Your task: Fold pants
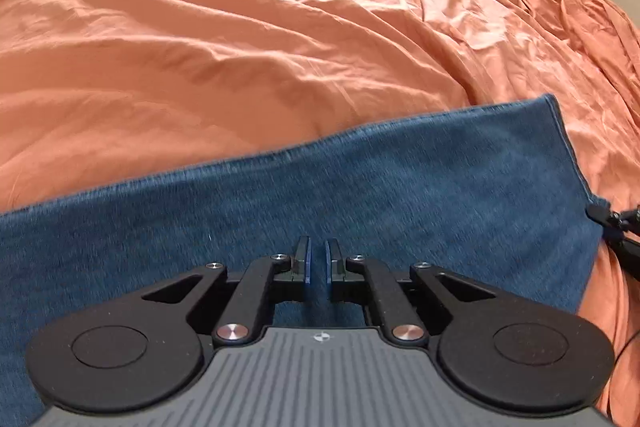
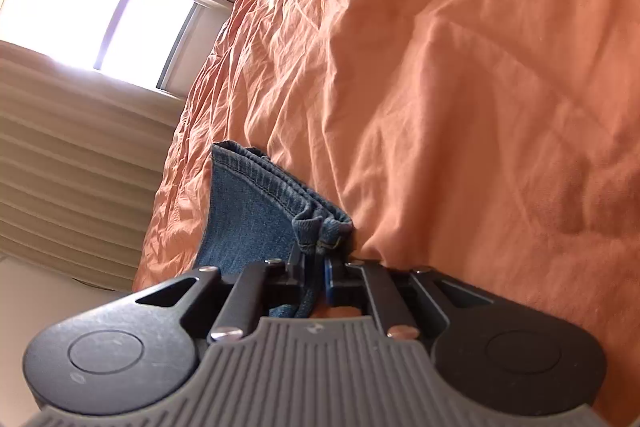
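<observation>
Left wrist view: left tool (image 1: 318, 259) hovers over the pants (image 1: 360, 187), jaws nearly together with a thin gap, nothing visibly between them; whether the pads touch denim underneath is hard to tell from this angle. Blue denim spreads flat directly under and ahead of it across the orange bedsheet (image 1: 240, 47), hem edge off to the right. Right tool (image 1: 616, 227) shows at that far corner, pinching the cloth. Right wrist view: right tool (image 2: 316, 267) is clamped on the bunched hems of the pants (image 2: 256, 211), stacked leg ends rising just ahead of the fingers, bedsheet (image 2: 460, 87) beyond, window (image 2: 92, 15) and curtain at left. Step looks like mid-fold: legs already stacked, hem end lifted for carrying over toward the waist. Next move likely needs the left tool pinning or gripping the denim while the right carries the hems across, keeping layers aligned.
</observation>
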Available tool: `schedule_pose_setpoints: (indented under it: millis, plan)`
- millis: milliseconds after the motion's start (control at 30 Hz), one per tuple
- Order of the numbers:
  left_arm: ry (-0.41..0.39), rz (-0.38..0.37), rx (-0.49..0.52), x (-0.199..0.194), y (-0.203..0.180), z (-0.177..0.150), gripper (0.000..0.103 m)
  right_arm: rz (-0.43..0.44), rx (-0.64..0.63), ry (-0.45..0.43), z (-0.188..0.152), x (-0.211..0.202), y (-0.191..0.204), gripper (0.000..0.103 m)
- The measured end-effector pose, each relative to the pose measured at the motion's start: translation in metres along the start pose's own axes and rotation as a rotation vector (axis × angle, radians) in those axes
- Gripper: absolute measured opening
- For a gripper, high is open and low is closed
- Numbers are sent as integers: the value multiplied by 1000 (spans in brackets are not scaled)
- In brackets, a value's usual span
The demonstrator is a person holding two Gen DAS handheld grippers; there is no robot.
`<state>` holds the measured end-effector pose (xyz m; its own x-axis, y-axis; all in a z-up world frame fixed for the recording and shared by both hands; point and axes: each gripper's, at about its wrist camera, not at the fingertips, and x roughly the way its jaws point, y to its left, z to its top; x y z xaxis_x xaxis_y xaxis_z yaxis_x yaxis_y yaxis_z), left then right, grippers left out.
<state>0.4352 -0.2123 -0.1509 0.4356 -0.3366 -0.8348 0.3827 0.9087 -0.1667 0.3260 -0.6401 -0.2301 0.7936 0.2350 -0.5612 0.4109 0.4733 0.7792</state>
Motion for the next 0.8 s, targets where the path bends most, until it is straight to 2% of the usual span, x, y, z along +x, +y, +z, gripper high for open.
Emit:
schedule_pose_setpoints:
  millis: [233,400,467,567,667,800]
  plan:
    - [39,-38,-32,-23,-24,-46,6,-87,-55,6,2,2,20,2]
    - [41,-45,-66,-38,-34,-71,4,-139,-137,-1,5,-4,43,3]
    - [55,-71,-88,-42,-33,-78,4,-144,-182,-11,6,-10,57,3]
    - [84,-100,-64,-54,-35,-85,3,-145,-272,-36,6,-25,91,2]
    - [52,-105,-9,-80,-29,-90,1,-115,-373,-70,2,-44,132,2]
    - [3,-79,-13,-118,-1,-91,1,-82,-544,-114,-15,-66,200,2]
